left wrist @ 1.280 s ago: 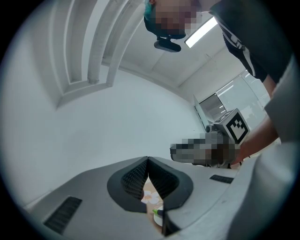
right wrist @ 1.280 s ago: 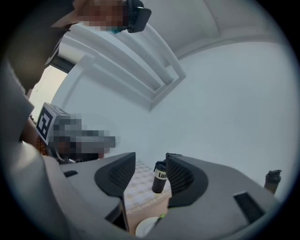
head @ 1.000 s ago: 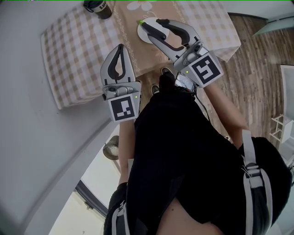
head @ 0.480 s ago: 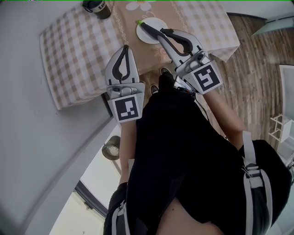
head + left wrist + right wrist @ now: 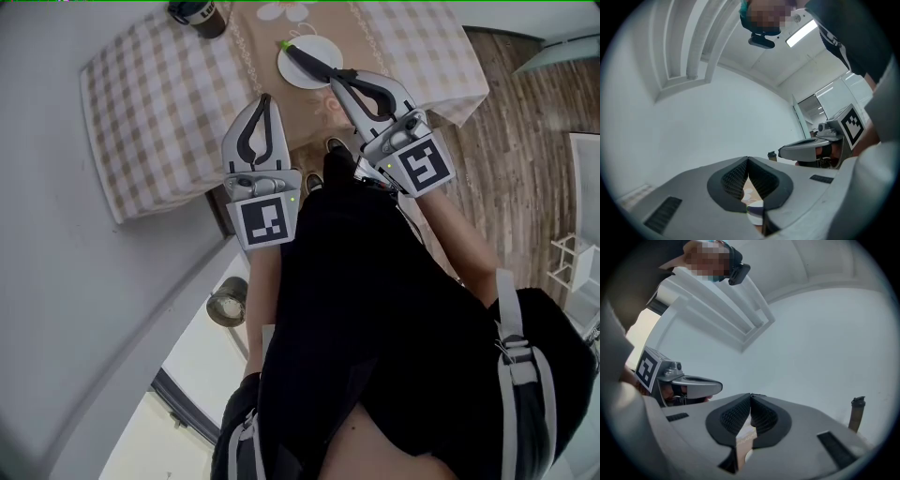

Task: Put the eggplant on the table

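Note:
A dark eggplant (image 5: pixel 307 56) with a green stem lies on a white plate (image 5: pixel 286 71) on the checked tablecloth (image 5: pixel 159 103). My right gripper (image 5: pixel 335 75) (image 5: pixel 751 394) points at the plate's near edge, tips just short of the eggplant. Its jaws have just been closing and now meet with nothing between them. My left gripper (image 5: pixel 264 97) (image 5: pixel 748 159) hovers over the cloth to the left of the plate, shut and empty. In each gripper view the other gripper shows beside it.
A dark bottle (image 5: pixel 199 14) (image 5: pixel 855 413) stands at the table's far side. A grey wall runs along the left, and wooden floor (image 5: pixel 525 141) lies to the right of the table. The person's dark clothing fills the lower part of the head view.
The right gripper's jaws went from wide open to shut and drew back from over the plate to its near edge. The left gripper shifted slightly right.

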`<act>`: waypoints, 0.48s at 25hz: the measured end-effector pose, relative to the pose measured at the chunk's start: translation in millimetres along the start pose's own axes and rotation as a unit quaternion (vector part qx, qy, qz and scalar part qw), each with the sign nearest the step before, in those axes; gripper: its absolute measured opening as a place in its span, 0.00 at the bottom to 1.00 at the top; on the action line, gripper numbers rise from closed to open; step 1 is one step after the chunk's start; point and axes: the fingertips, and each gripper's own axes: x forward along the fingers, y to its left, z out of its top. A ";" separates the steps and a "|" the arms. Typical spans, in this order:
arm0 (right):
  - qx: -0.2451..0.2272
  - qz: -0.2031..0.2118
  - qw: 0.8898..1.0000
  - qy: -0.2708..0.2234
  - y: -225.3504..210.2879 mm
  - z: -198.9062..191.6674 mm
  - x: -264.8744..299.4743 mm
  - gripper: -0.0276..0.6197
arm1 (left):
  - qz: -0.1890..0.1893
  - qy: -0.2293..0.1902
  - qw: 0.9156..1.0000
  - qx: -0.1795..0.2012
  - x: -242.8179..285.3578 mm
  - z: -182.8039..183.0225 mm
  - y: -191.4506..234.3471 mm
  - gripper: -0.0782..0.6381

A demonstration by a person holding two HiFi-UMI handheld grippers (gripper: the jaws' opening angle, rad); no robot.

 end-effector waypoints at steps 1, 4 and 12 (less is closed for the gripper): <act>0.002 0.004 1.000 0.004 -3.5 -3.7 2.9 0.05 | 0.001 0.002 1.000 0.000 5.3 -1.7 0.7 0.10; 0.003 0.013 1.000 0.008 -1.9 -7.2 2.2 0.05 | 0.002 0.007 1.000 -0.003 5.9 -3.9 -1.0 0.10; 0.012 0.021 0.999 0.030 3.8 -21.2 -0.4 0.05 | 0.001 0.017 1.000 -0.007 0.5 -11.2 -5.9 0.10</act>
